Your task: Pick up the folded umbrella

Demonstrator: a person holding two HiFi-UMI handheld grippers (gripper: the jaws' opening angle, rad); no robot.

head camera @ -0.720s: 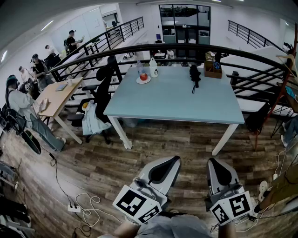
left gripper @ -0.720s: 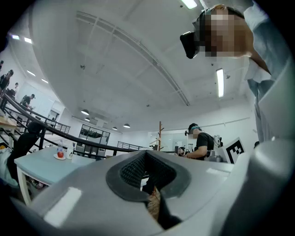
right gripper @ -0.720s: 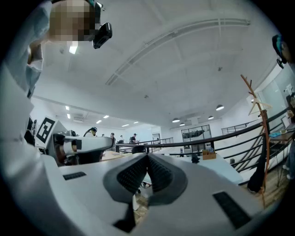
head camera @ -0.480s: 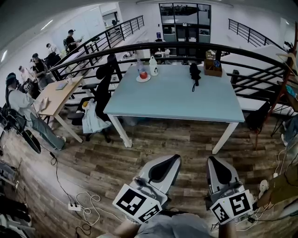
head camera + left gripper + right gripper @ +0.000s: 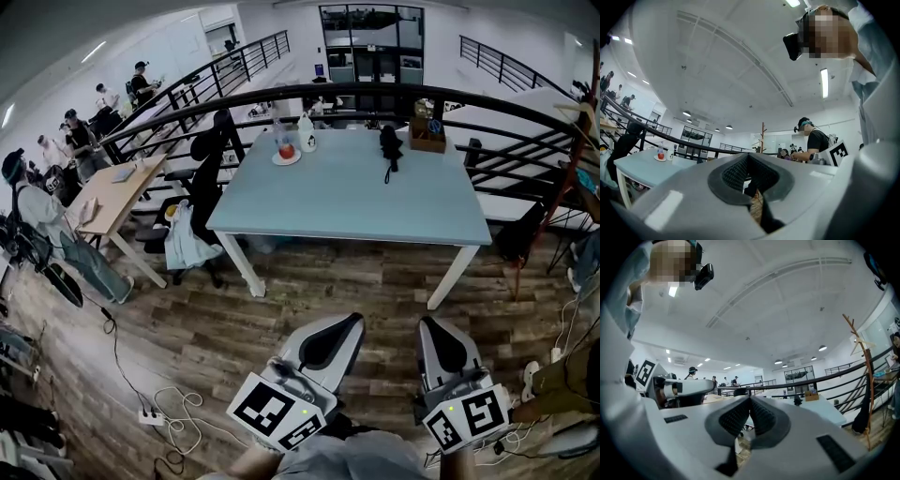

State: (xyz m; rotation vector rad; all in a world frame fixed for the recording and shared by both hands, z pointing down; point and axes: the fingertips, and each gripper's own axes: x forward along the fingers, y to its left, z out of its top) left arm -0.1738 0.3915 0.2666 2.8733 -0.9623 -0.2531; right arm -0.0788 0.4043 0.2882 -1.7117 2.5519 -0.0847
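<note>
Moved: nothing; same low pose as before.
Left gripper (image 5: 349, 324): near level, fingers clenched, empty.
Right gripper (image 5: 433, 327): level, fingers clenched, empty.
Folded umbrella (image 5: 388, 150): far on counter (image 5: 347, 206).

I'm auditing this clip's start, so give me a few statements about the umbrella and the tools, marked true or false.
1. The umbrella is on the table. True.
2. The left tool holds the umbrella. False: it is shut on nothing, short of the table.
3. The right tool is open. False: its jaws are together.
4. A wooden box stands on the table to the right of the umbrella. True.
</note>
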